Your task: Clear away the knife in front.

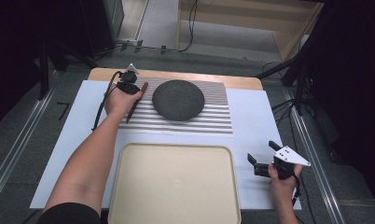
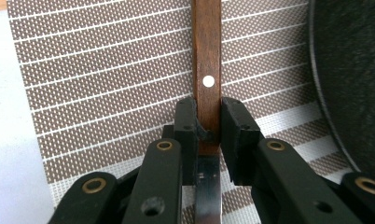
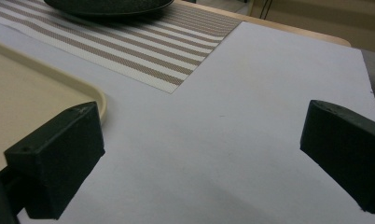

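The knife (image 2: 207,93) is clamped at its wooden handle by the left gripper (image 2: 208,126), beside the dark plate (image 1: 178,100); the right gripper (image 1: 259,164) is held wide, idle, near right.

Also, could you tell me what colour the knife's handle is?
The knife handle is dark reddish-brown wood with a pale round rivet, clearest in the left gripper view.
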A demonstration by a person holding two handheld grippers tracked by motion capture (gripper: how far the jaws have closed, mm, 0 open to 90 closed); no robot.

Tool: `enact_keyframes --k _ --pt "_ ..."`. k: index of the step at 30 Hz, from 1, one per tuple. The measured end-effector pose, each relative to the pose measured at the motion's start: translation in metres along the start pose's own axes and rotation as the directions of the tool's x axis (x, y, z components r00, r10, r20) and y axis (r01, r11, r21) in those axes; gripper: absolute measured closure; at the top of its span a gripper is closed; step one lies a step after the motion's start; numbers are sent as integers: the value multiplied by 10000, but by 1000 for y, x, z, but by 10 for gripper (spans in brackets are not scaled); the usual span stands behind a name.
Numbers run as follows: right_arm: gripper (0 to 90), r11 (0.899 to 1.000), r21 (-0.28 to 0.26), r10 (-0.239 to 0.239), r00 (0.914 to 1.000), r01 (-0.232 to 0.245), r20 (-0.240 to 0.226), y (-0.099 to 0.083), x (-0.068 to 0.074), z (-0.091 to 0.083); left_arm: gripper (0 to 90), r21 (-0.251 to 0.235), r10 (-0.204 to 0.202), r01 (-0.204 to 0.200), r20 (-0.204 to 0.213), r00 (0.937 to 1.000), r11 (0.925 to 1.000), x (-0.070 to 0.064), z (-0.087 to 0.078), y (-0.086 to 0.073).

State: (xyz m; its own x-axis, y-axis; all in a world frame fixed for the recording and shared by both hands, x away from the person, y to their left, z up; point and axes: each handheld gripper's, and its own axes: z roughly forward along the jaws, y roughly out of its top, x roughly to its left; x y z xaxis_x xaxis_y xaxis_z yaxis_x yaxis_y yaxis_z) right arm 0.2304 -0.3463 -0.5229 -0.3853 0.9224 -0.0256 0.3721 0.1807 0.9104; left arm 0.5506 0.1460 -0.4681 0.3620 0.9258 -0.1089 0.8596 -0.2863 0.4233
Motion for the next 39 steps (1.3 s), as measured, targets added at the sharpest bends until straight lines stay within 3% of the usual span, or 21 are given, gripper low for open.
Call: enact_keyframes --k 24,39 --pt "0 10000 -63 53 10000 -53 -45 0 -1 -1 773 -772 761 -734 326 9966 9943 -6 -39 -13" --pt "0 9999 -92 47 10000 -48 -75 0 -2 -1 773 -1161 1241 -1180 466 9912 9862 -17 -61 -19"
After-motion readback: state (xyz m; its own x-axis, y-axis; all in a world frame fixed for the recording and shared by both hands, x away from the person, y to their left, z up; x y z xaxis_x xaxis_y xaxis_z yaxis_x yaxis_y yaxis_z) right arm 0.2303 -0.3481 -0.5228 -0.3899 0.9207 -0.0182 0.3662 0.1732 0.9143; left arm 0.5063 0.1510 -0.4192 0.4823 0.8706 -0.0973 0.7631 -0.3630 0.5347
